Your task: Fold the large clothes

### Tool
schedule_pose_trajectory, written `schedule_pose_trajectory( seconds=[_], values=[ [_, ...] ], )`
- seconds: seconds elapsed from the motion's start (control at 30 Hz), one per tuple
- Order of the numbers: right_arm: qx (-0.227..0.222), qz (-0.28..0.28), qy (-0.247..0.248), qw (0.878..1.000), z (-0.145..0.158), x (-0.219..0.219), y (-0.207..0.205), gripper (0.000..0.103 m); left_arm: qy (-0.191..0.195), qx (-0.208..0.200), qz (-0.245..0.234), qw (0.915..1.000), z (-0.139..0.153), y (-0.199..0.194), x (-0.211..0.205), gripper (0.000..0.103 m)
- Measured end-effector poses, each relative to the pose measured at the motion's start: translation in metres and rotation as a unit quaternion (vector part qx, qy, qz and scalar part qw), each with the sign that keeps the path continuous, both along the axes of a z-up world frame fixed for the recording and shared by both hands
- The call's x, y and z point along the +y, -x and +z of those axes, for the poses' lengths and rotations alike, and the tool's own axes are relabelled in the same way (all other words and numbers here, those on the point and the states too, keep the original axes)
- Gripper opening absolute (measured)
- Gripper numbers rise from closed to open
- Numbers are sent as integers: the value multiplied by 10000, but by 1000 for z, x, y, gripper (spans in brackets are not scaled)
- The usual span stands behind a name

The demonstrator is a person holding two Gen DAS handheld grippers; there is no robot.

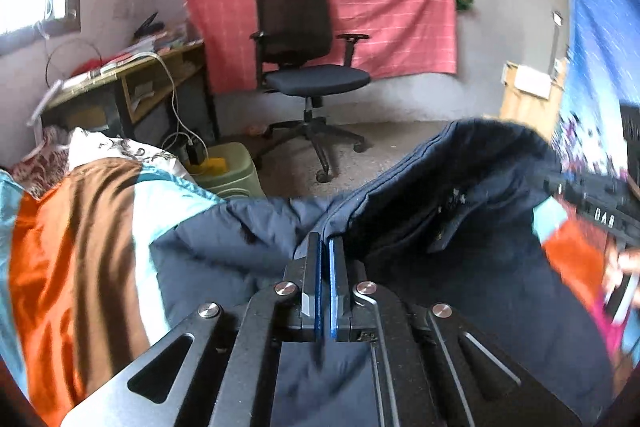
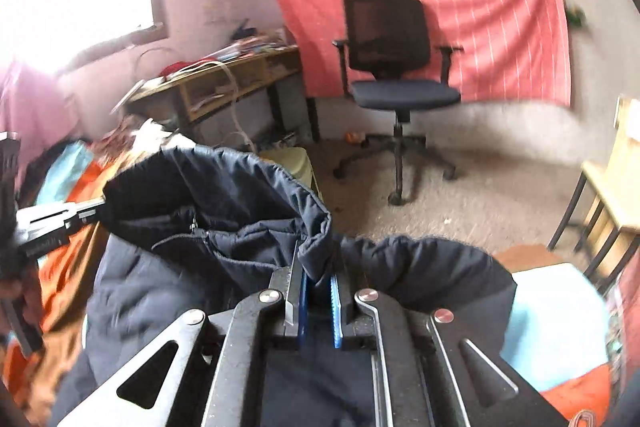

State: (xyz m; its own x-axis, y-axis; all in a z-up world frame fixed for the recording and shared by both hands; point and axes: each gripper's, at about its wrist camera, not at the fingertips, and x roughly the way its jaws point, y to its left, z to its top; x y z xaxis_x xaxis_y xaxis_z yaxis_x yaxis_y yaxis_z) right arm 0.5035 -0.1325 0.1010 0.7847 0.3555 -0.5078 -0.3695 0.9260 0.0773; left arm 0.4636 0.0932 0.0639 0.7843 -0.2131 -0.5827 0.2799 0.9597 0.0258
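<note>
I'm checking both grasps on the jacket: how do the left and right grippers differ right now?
The left gripper has its pads nearly together, pinching a thin edge of the navy jacket; the right gripper is wider, holding a thick bunched fold. The left gripper's cloth lies low on the bedspread; the right gripper's is lifted. Both are gripping the jacket.

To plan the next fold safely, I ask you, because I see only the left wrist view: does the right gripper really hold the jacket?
Observer: Yes. The right gripper is shut on a bunched edge of the dark jacket.
Operator: Does fabric hang beyond it?
Observer: Yes, a puffy part droops to its right, over the light blue bedding.
Operator: Any obstacle on that side?
Observer: Wooden furniture with dark legs stands past the bed.
</note>
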Motion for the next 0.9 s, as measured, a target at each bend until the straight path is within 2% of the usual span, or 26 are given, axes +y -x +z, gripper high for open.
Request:
schedule_pose_trajectory(
  seconds=[0.13,0.3,0.43,0.57,0.73,0.9],
  values=[
    [-404,237,454,9979,-8,11,62,8,200,54,-34,9998,-17,35,8,1],
    [-450,344,787,9953,-39,24,109,8,267,134,38,9995,-50,64,1,1],
    [-249,231,958,9948,-71,26,112,8,373,325,195,9986,-72,58,-5,1],
    [94,69,912,9958,-100,24,92,8,56,405,235,9989,-92,42,-13,1],
    [223,39,1055,9942,-127,30,74,8,-242,456,172,9985,-121,25,-24,1],
    [235,-16,1039,9943,-137,27,65,8,-178,489,130,9986,-120,25,-17,1]
  ],
)
